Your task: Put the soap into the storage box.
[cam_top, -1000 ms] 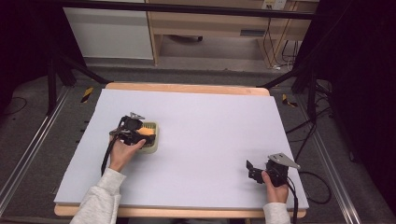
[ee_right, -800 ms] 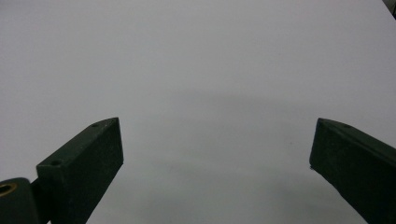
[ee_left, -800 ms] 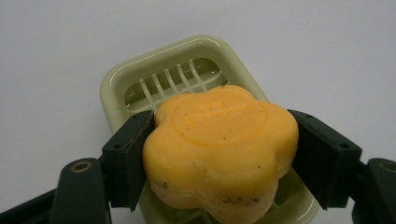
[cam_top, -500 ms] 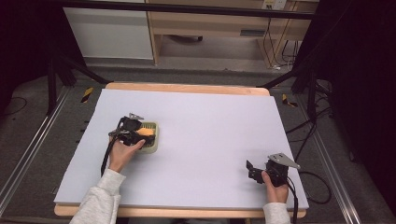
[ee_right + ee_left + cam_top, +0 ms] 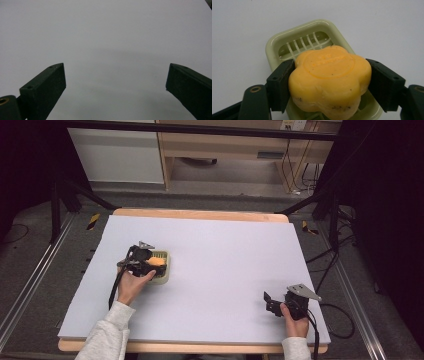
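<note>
A flower-shaped orange soap (image 5: 329,77) sits between the two black jaws of my left gripper (image 5: 329,82), which is shut on it. The soap hangs just above a pale green soap dish (image 5: 287,42) with a slatted floor. In the high view the left gripper (image 5: 150,262) and the orange soap (image 5: 155,262) are over the soap dish (image 5: 164,270) at the table's left. My right gripper (image 5: 270,302) rests near the front right of the table; in its own view the right gripper (image 5: 116,87) is open with nothing between its jaws.
The white table top (image 5: 225,255) has a wooden rim (image 5: 200,214) at the back. Cables trail from both grippers. Dark stands and a wooden cabinet (image 5: 225,150) lie beyond the table.
</note>
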